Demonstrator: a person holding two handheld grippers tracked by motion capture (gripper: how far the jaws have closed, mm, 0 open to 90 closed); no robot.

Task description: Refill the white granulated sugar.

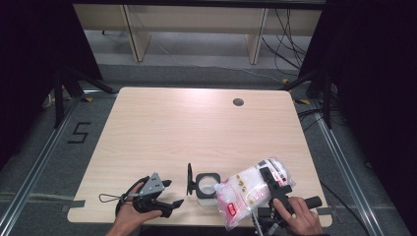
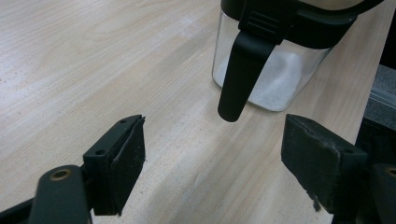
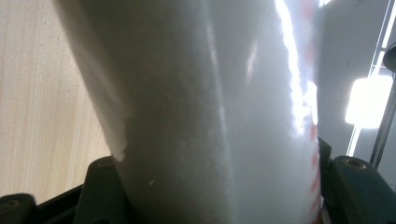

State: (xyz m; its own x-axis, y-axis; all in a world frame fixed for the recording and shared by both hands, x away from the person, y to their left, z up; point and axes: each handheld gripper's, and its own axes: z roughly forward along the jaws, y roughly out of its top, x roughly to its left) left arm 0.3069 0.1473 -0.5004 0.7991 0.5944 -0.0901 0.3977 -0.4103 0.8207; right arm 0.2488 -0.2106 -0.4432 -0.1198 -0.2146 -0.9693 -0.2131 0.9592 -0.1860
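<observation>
My right gripper (image 1: 269, 183) clamps the bag (image 1: 248, 192) of white powder, tilted, its corner at the open jar (image 1: 207, 184) near the table's (image 1: 196, 128) front edge. My left gripper (image 1: 169, 192) stands wide open, empty, beside the jar. Its own view shows white powder (image 2: 280, 79) lying in the jar's bottom.

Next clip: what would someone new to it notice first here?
The bag of white grains, clamped in the right gripper and tipped with a corner at the open jar near the table's front edge. The jar's black lid stands flipped up at its left. Beside it the left gripper waits, jaws open and empty.
</observation>
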